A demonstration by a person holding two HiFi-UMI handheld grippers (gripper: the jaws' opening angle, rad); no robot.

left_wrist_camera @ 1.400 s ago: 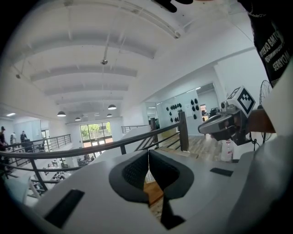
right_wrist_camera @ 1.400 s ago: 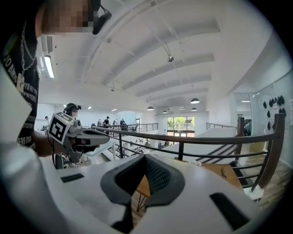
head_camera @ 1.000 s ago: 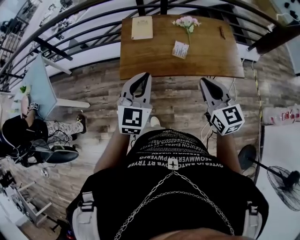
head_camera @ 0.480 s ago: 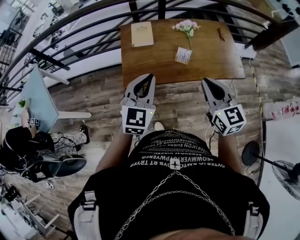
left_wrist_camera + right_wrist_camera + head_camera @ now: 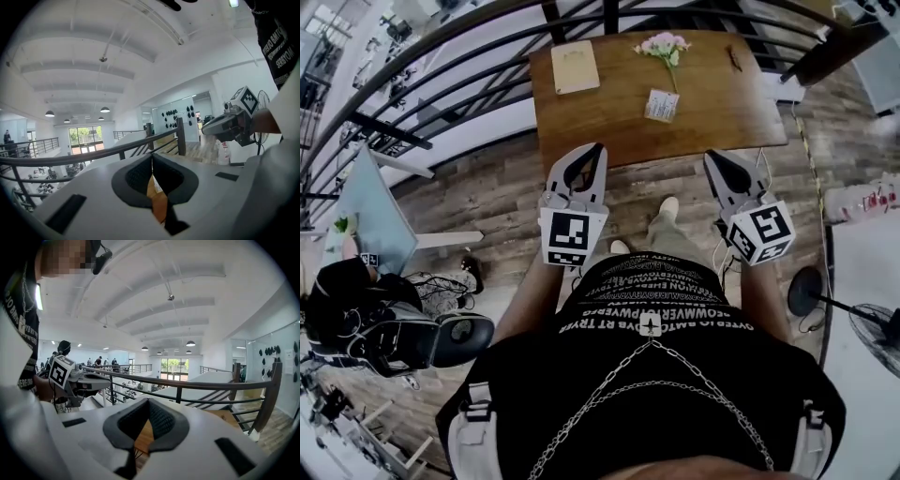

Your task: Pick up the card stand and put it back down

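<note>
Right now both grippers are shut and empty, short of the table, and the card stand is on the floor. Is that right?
Not quite. The card stand stands on the wooden table, just below the pink flowers, not on the floor, as the head view shows. The rest holds: the left gripper and right gripper are shut, empty and short of the table.

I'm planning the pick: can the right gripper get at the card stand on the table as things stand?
Probably yes: only bare table lies between the card stand and the right gripper. But its jaws are shut and it is short of the table's near edge, so it must open and come forward.
</note>
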